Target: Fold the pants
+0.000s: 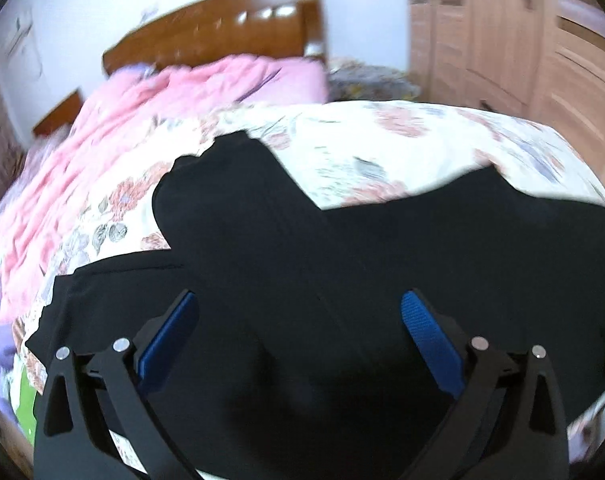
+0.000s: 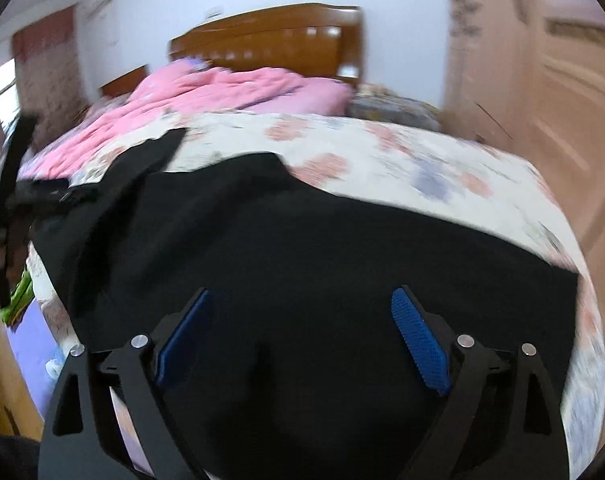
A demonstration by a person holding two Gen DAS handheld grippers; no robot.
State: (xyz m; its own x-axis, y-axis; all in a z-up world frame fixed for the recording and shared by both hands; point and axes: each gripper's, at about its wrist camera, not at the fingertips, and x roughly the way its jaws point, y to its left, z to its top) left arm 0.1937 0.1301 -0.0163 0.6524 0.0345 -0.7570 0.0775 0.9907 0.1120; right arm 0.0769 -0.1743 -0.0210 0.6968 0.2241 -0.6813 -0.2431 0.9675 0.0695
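Black pants (image 1: 286,248) lie spread on the floral bedsheet (image 1: 382,148) at the bed's near end. One part reaches toward the pink quilt, another runs off to the right. My left gripper (image 1: 300,300) is open just above the black cloth, with nothing between its blue pads (image 1: 426,328). In the right wrist view the pants (image 2: 302,240) cover the near part of the sheet (image 2: 382,148). My right gripper (image 2: 302,300) is open above them and holds nothing. The left gripper shows at the far left edge (image 2: 10,168).
A crumpled pink quilt (image 1: 150,120) lies toward the wooden headboard (image 1: 222,36). A patterned pillow (image 1: 370,80) sits at the bed's far right. Wooden wardrobe doors (image 1: 522,48) stand to the right. The floor and a green item (image 2: 20,292) show left of the bed.
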